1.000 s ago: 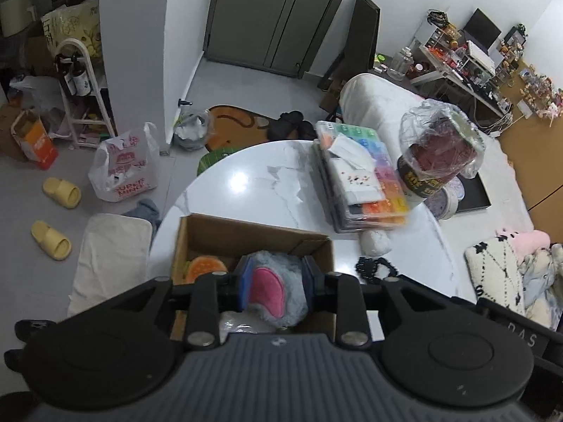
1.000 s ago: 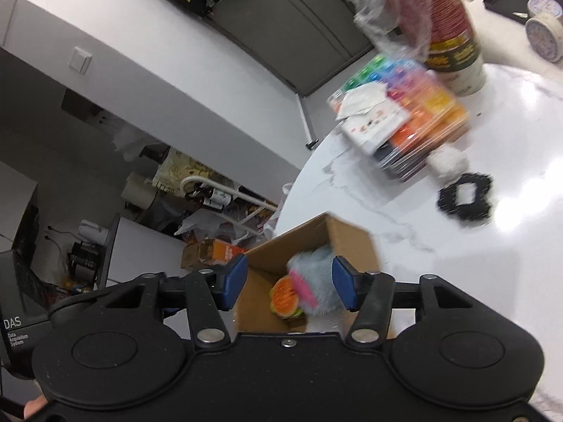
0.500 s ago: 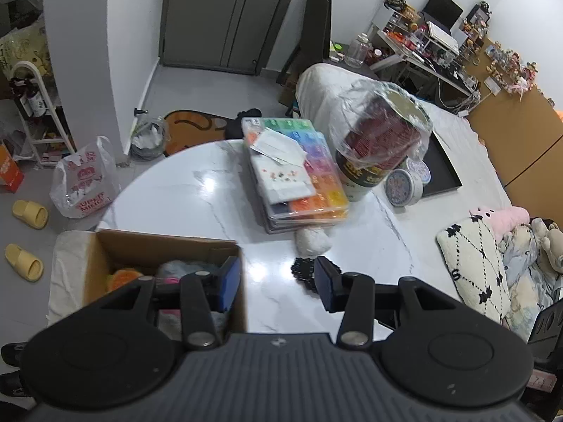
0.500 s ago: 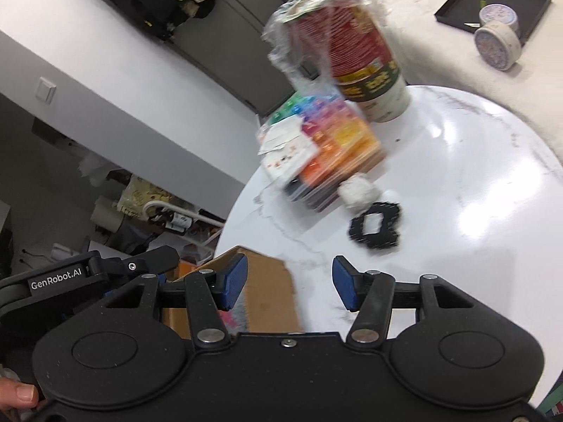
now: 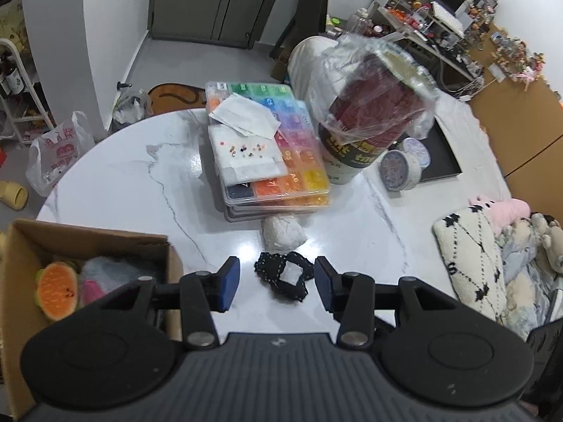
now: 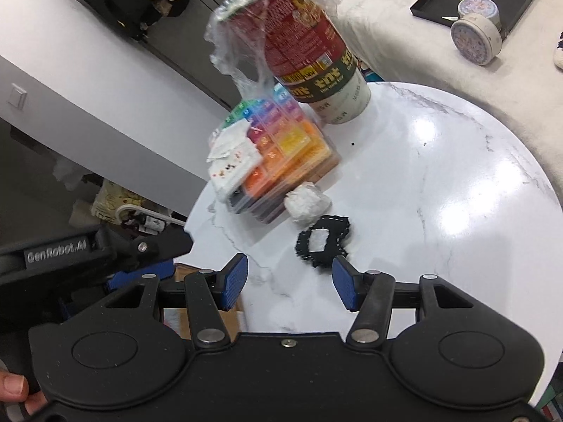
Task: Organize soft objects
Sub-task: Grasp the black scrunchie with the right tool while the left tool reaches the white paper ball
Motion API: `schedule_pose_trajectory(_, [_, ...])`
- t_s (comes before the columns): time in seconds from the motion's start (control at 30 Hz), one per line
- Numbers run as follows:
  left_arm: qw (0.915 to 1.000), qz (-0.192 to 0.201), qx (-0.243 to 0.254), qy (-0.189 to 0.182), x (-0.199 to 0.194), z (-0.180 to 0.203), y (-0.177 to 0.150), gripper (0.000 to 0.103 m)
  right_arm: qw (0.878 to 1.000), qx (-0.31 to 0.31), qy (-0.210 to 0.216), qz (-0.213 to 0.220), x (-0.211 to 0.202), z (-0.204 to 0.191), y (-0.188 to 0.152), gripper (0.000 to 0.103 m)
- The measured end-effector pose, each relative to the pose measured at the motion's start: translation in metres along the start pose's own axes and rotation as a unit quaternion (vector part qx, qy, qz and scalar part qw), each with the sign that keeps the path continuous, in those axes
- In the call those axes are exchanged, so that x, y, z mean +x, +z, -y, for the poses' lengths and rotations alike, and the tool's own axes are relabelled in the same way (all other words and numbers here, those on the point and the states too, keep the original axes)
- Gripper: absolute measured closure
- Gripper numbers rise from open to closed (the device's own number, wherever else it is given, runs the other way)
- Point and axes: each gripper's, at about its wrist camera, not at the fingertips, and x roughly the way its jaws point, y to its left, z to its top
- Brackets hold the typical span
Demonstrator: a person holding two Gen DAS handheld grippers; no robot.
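Observation:
A black scrunchie (image 5: 283,276) lies on the white marble table (image 5: 123,176), with a white soft ball (image 5: 282,234) just behind it. My left gripper (image 5: 277,283) hovers over the scrunchie, open, and its pads touch nothing. At the left stands a cardboard box (image 5: 88,242) holding a watermelon plush (image 5: 56,290) and a grey-pink plush (image 5: 105,270). In the right wrist view my right gripper (image 6: 290,283) is open and empty, with the scrunchie (image 6: 323,241) just beyond its right finger and the ball (image 6: 307,204) further on. A corner of the box (image 6: 230,320) shows under it.
A rainbow bead organiser (image 5: 267,154) topped with white paper sits behind the ball. A tall plastic-wrapped cup (image 5: 366,119) stands to its right, with round tins (image 5: 401,172) beyond. A patterned cushion (image 5: 468,260) lies off the table's right edge. A thumb (image 6: 14,387) shows at the lower left.
My left gripper let go of the grey-pink plush in the box, opened, and swung right over the scrunchie. My right gripper also moved from the box toward the scrunchie, staying open.

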Motion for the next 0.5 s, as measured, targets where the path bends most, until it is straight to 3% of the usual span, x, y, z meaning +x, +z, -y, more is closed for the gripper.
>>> schedule_pose_trajectory(0.3, [0.9991, -0.018, -0.039, -0.007, 0.056, 0.0, 0.011, 0.058, 1.0, -0.017, -0.005, -0.017, 0.039, 0.01, 0.004, 0.049])
schedule_pose_trajectory(0.5, [0.9993, -0.017, -0.033, 0.002, 0.085, 0.004, 0.013, 0.058, 0.999, -0.018, -0.017, -0.02, 0.054, 0.016, 0.011, 0.053])
